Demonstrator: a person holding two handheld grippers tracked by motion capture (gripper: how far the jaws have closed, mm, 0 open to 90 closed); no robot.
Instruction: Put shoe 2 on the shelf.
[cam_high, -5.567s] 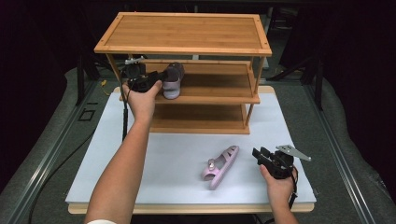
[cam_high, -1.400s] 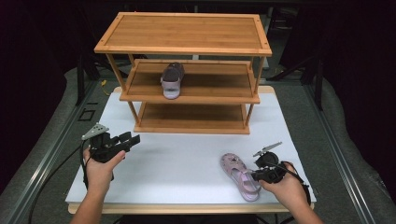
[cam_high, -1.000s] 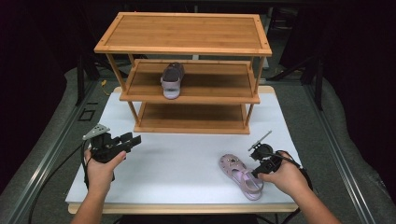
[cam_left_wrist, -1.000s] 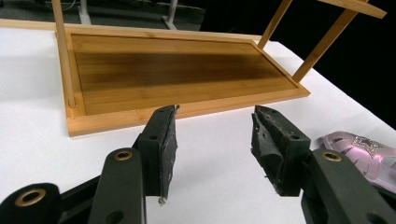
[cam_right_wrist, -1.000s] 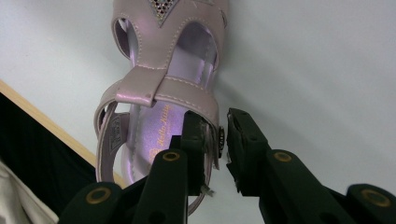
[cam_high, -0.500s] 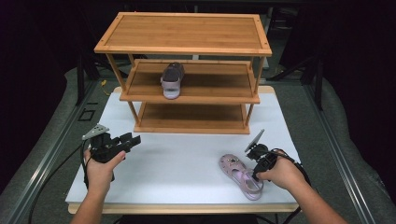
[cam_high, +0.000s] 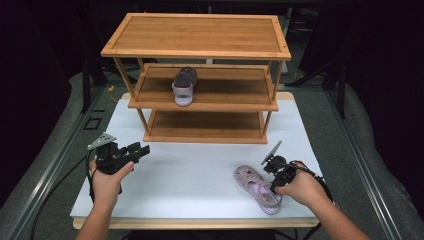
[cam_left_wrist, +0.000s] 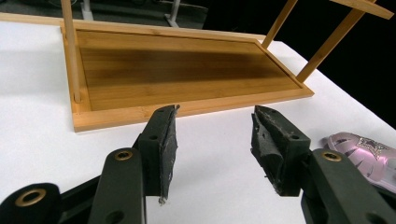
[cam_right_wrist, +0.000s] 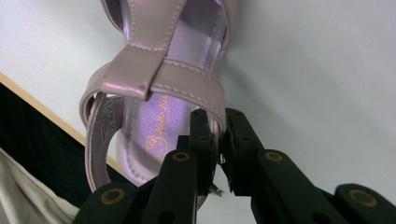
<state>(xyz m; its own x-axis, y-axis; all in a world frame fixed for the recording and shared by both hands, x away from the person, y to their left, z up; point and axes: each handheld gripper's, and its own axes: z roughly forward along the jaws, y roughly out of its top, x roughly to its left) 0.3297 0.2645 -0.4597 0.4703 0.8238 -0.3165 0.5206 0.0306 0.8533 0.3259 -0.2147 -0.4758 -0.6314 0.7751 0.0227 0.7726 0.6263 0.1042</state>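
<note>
Two grippers: right gripper (cam_right_wrist: 218, 140) jaws just closing, pinching sandal (cam_right_wrist: 159, 93) strap; left gripper (cam_left_wrist: 212, 144) wide, empty, rack (cam_left_wrist: 187, 70) ahead.

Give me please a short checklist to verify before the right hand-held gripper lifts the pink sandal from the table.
1. Grip: the right hand-held gripper has just been closing; its jaws pinch the side edge of the pink sandal near the ankle strap. Ok.
2. Grip firmness: cannot tell.
3. Sandal sits flat on the white table, sole down. Ok.
4. Space on the middle shelf beside the other sandal. Ok.
5. Left hand-held gripper is open, holds nothing, far from the sandal. Ok.
</note>
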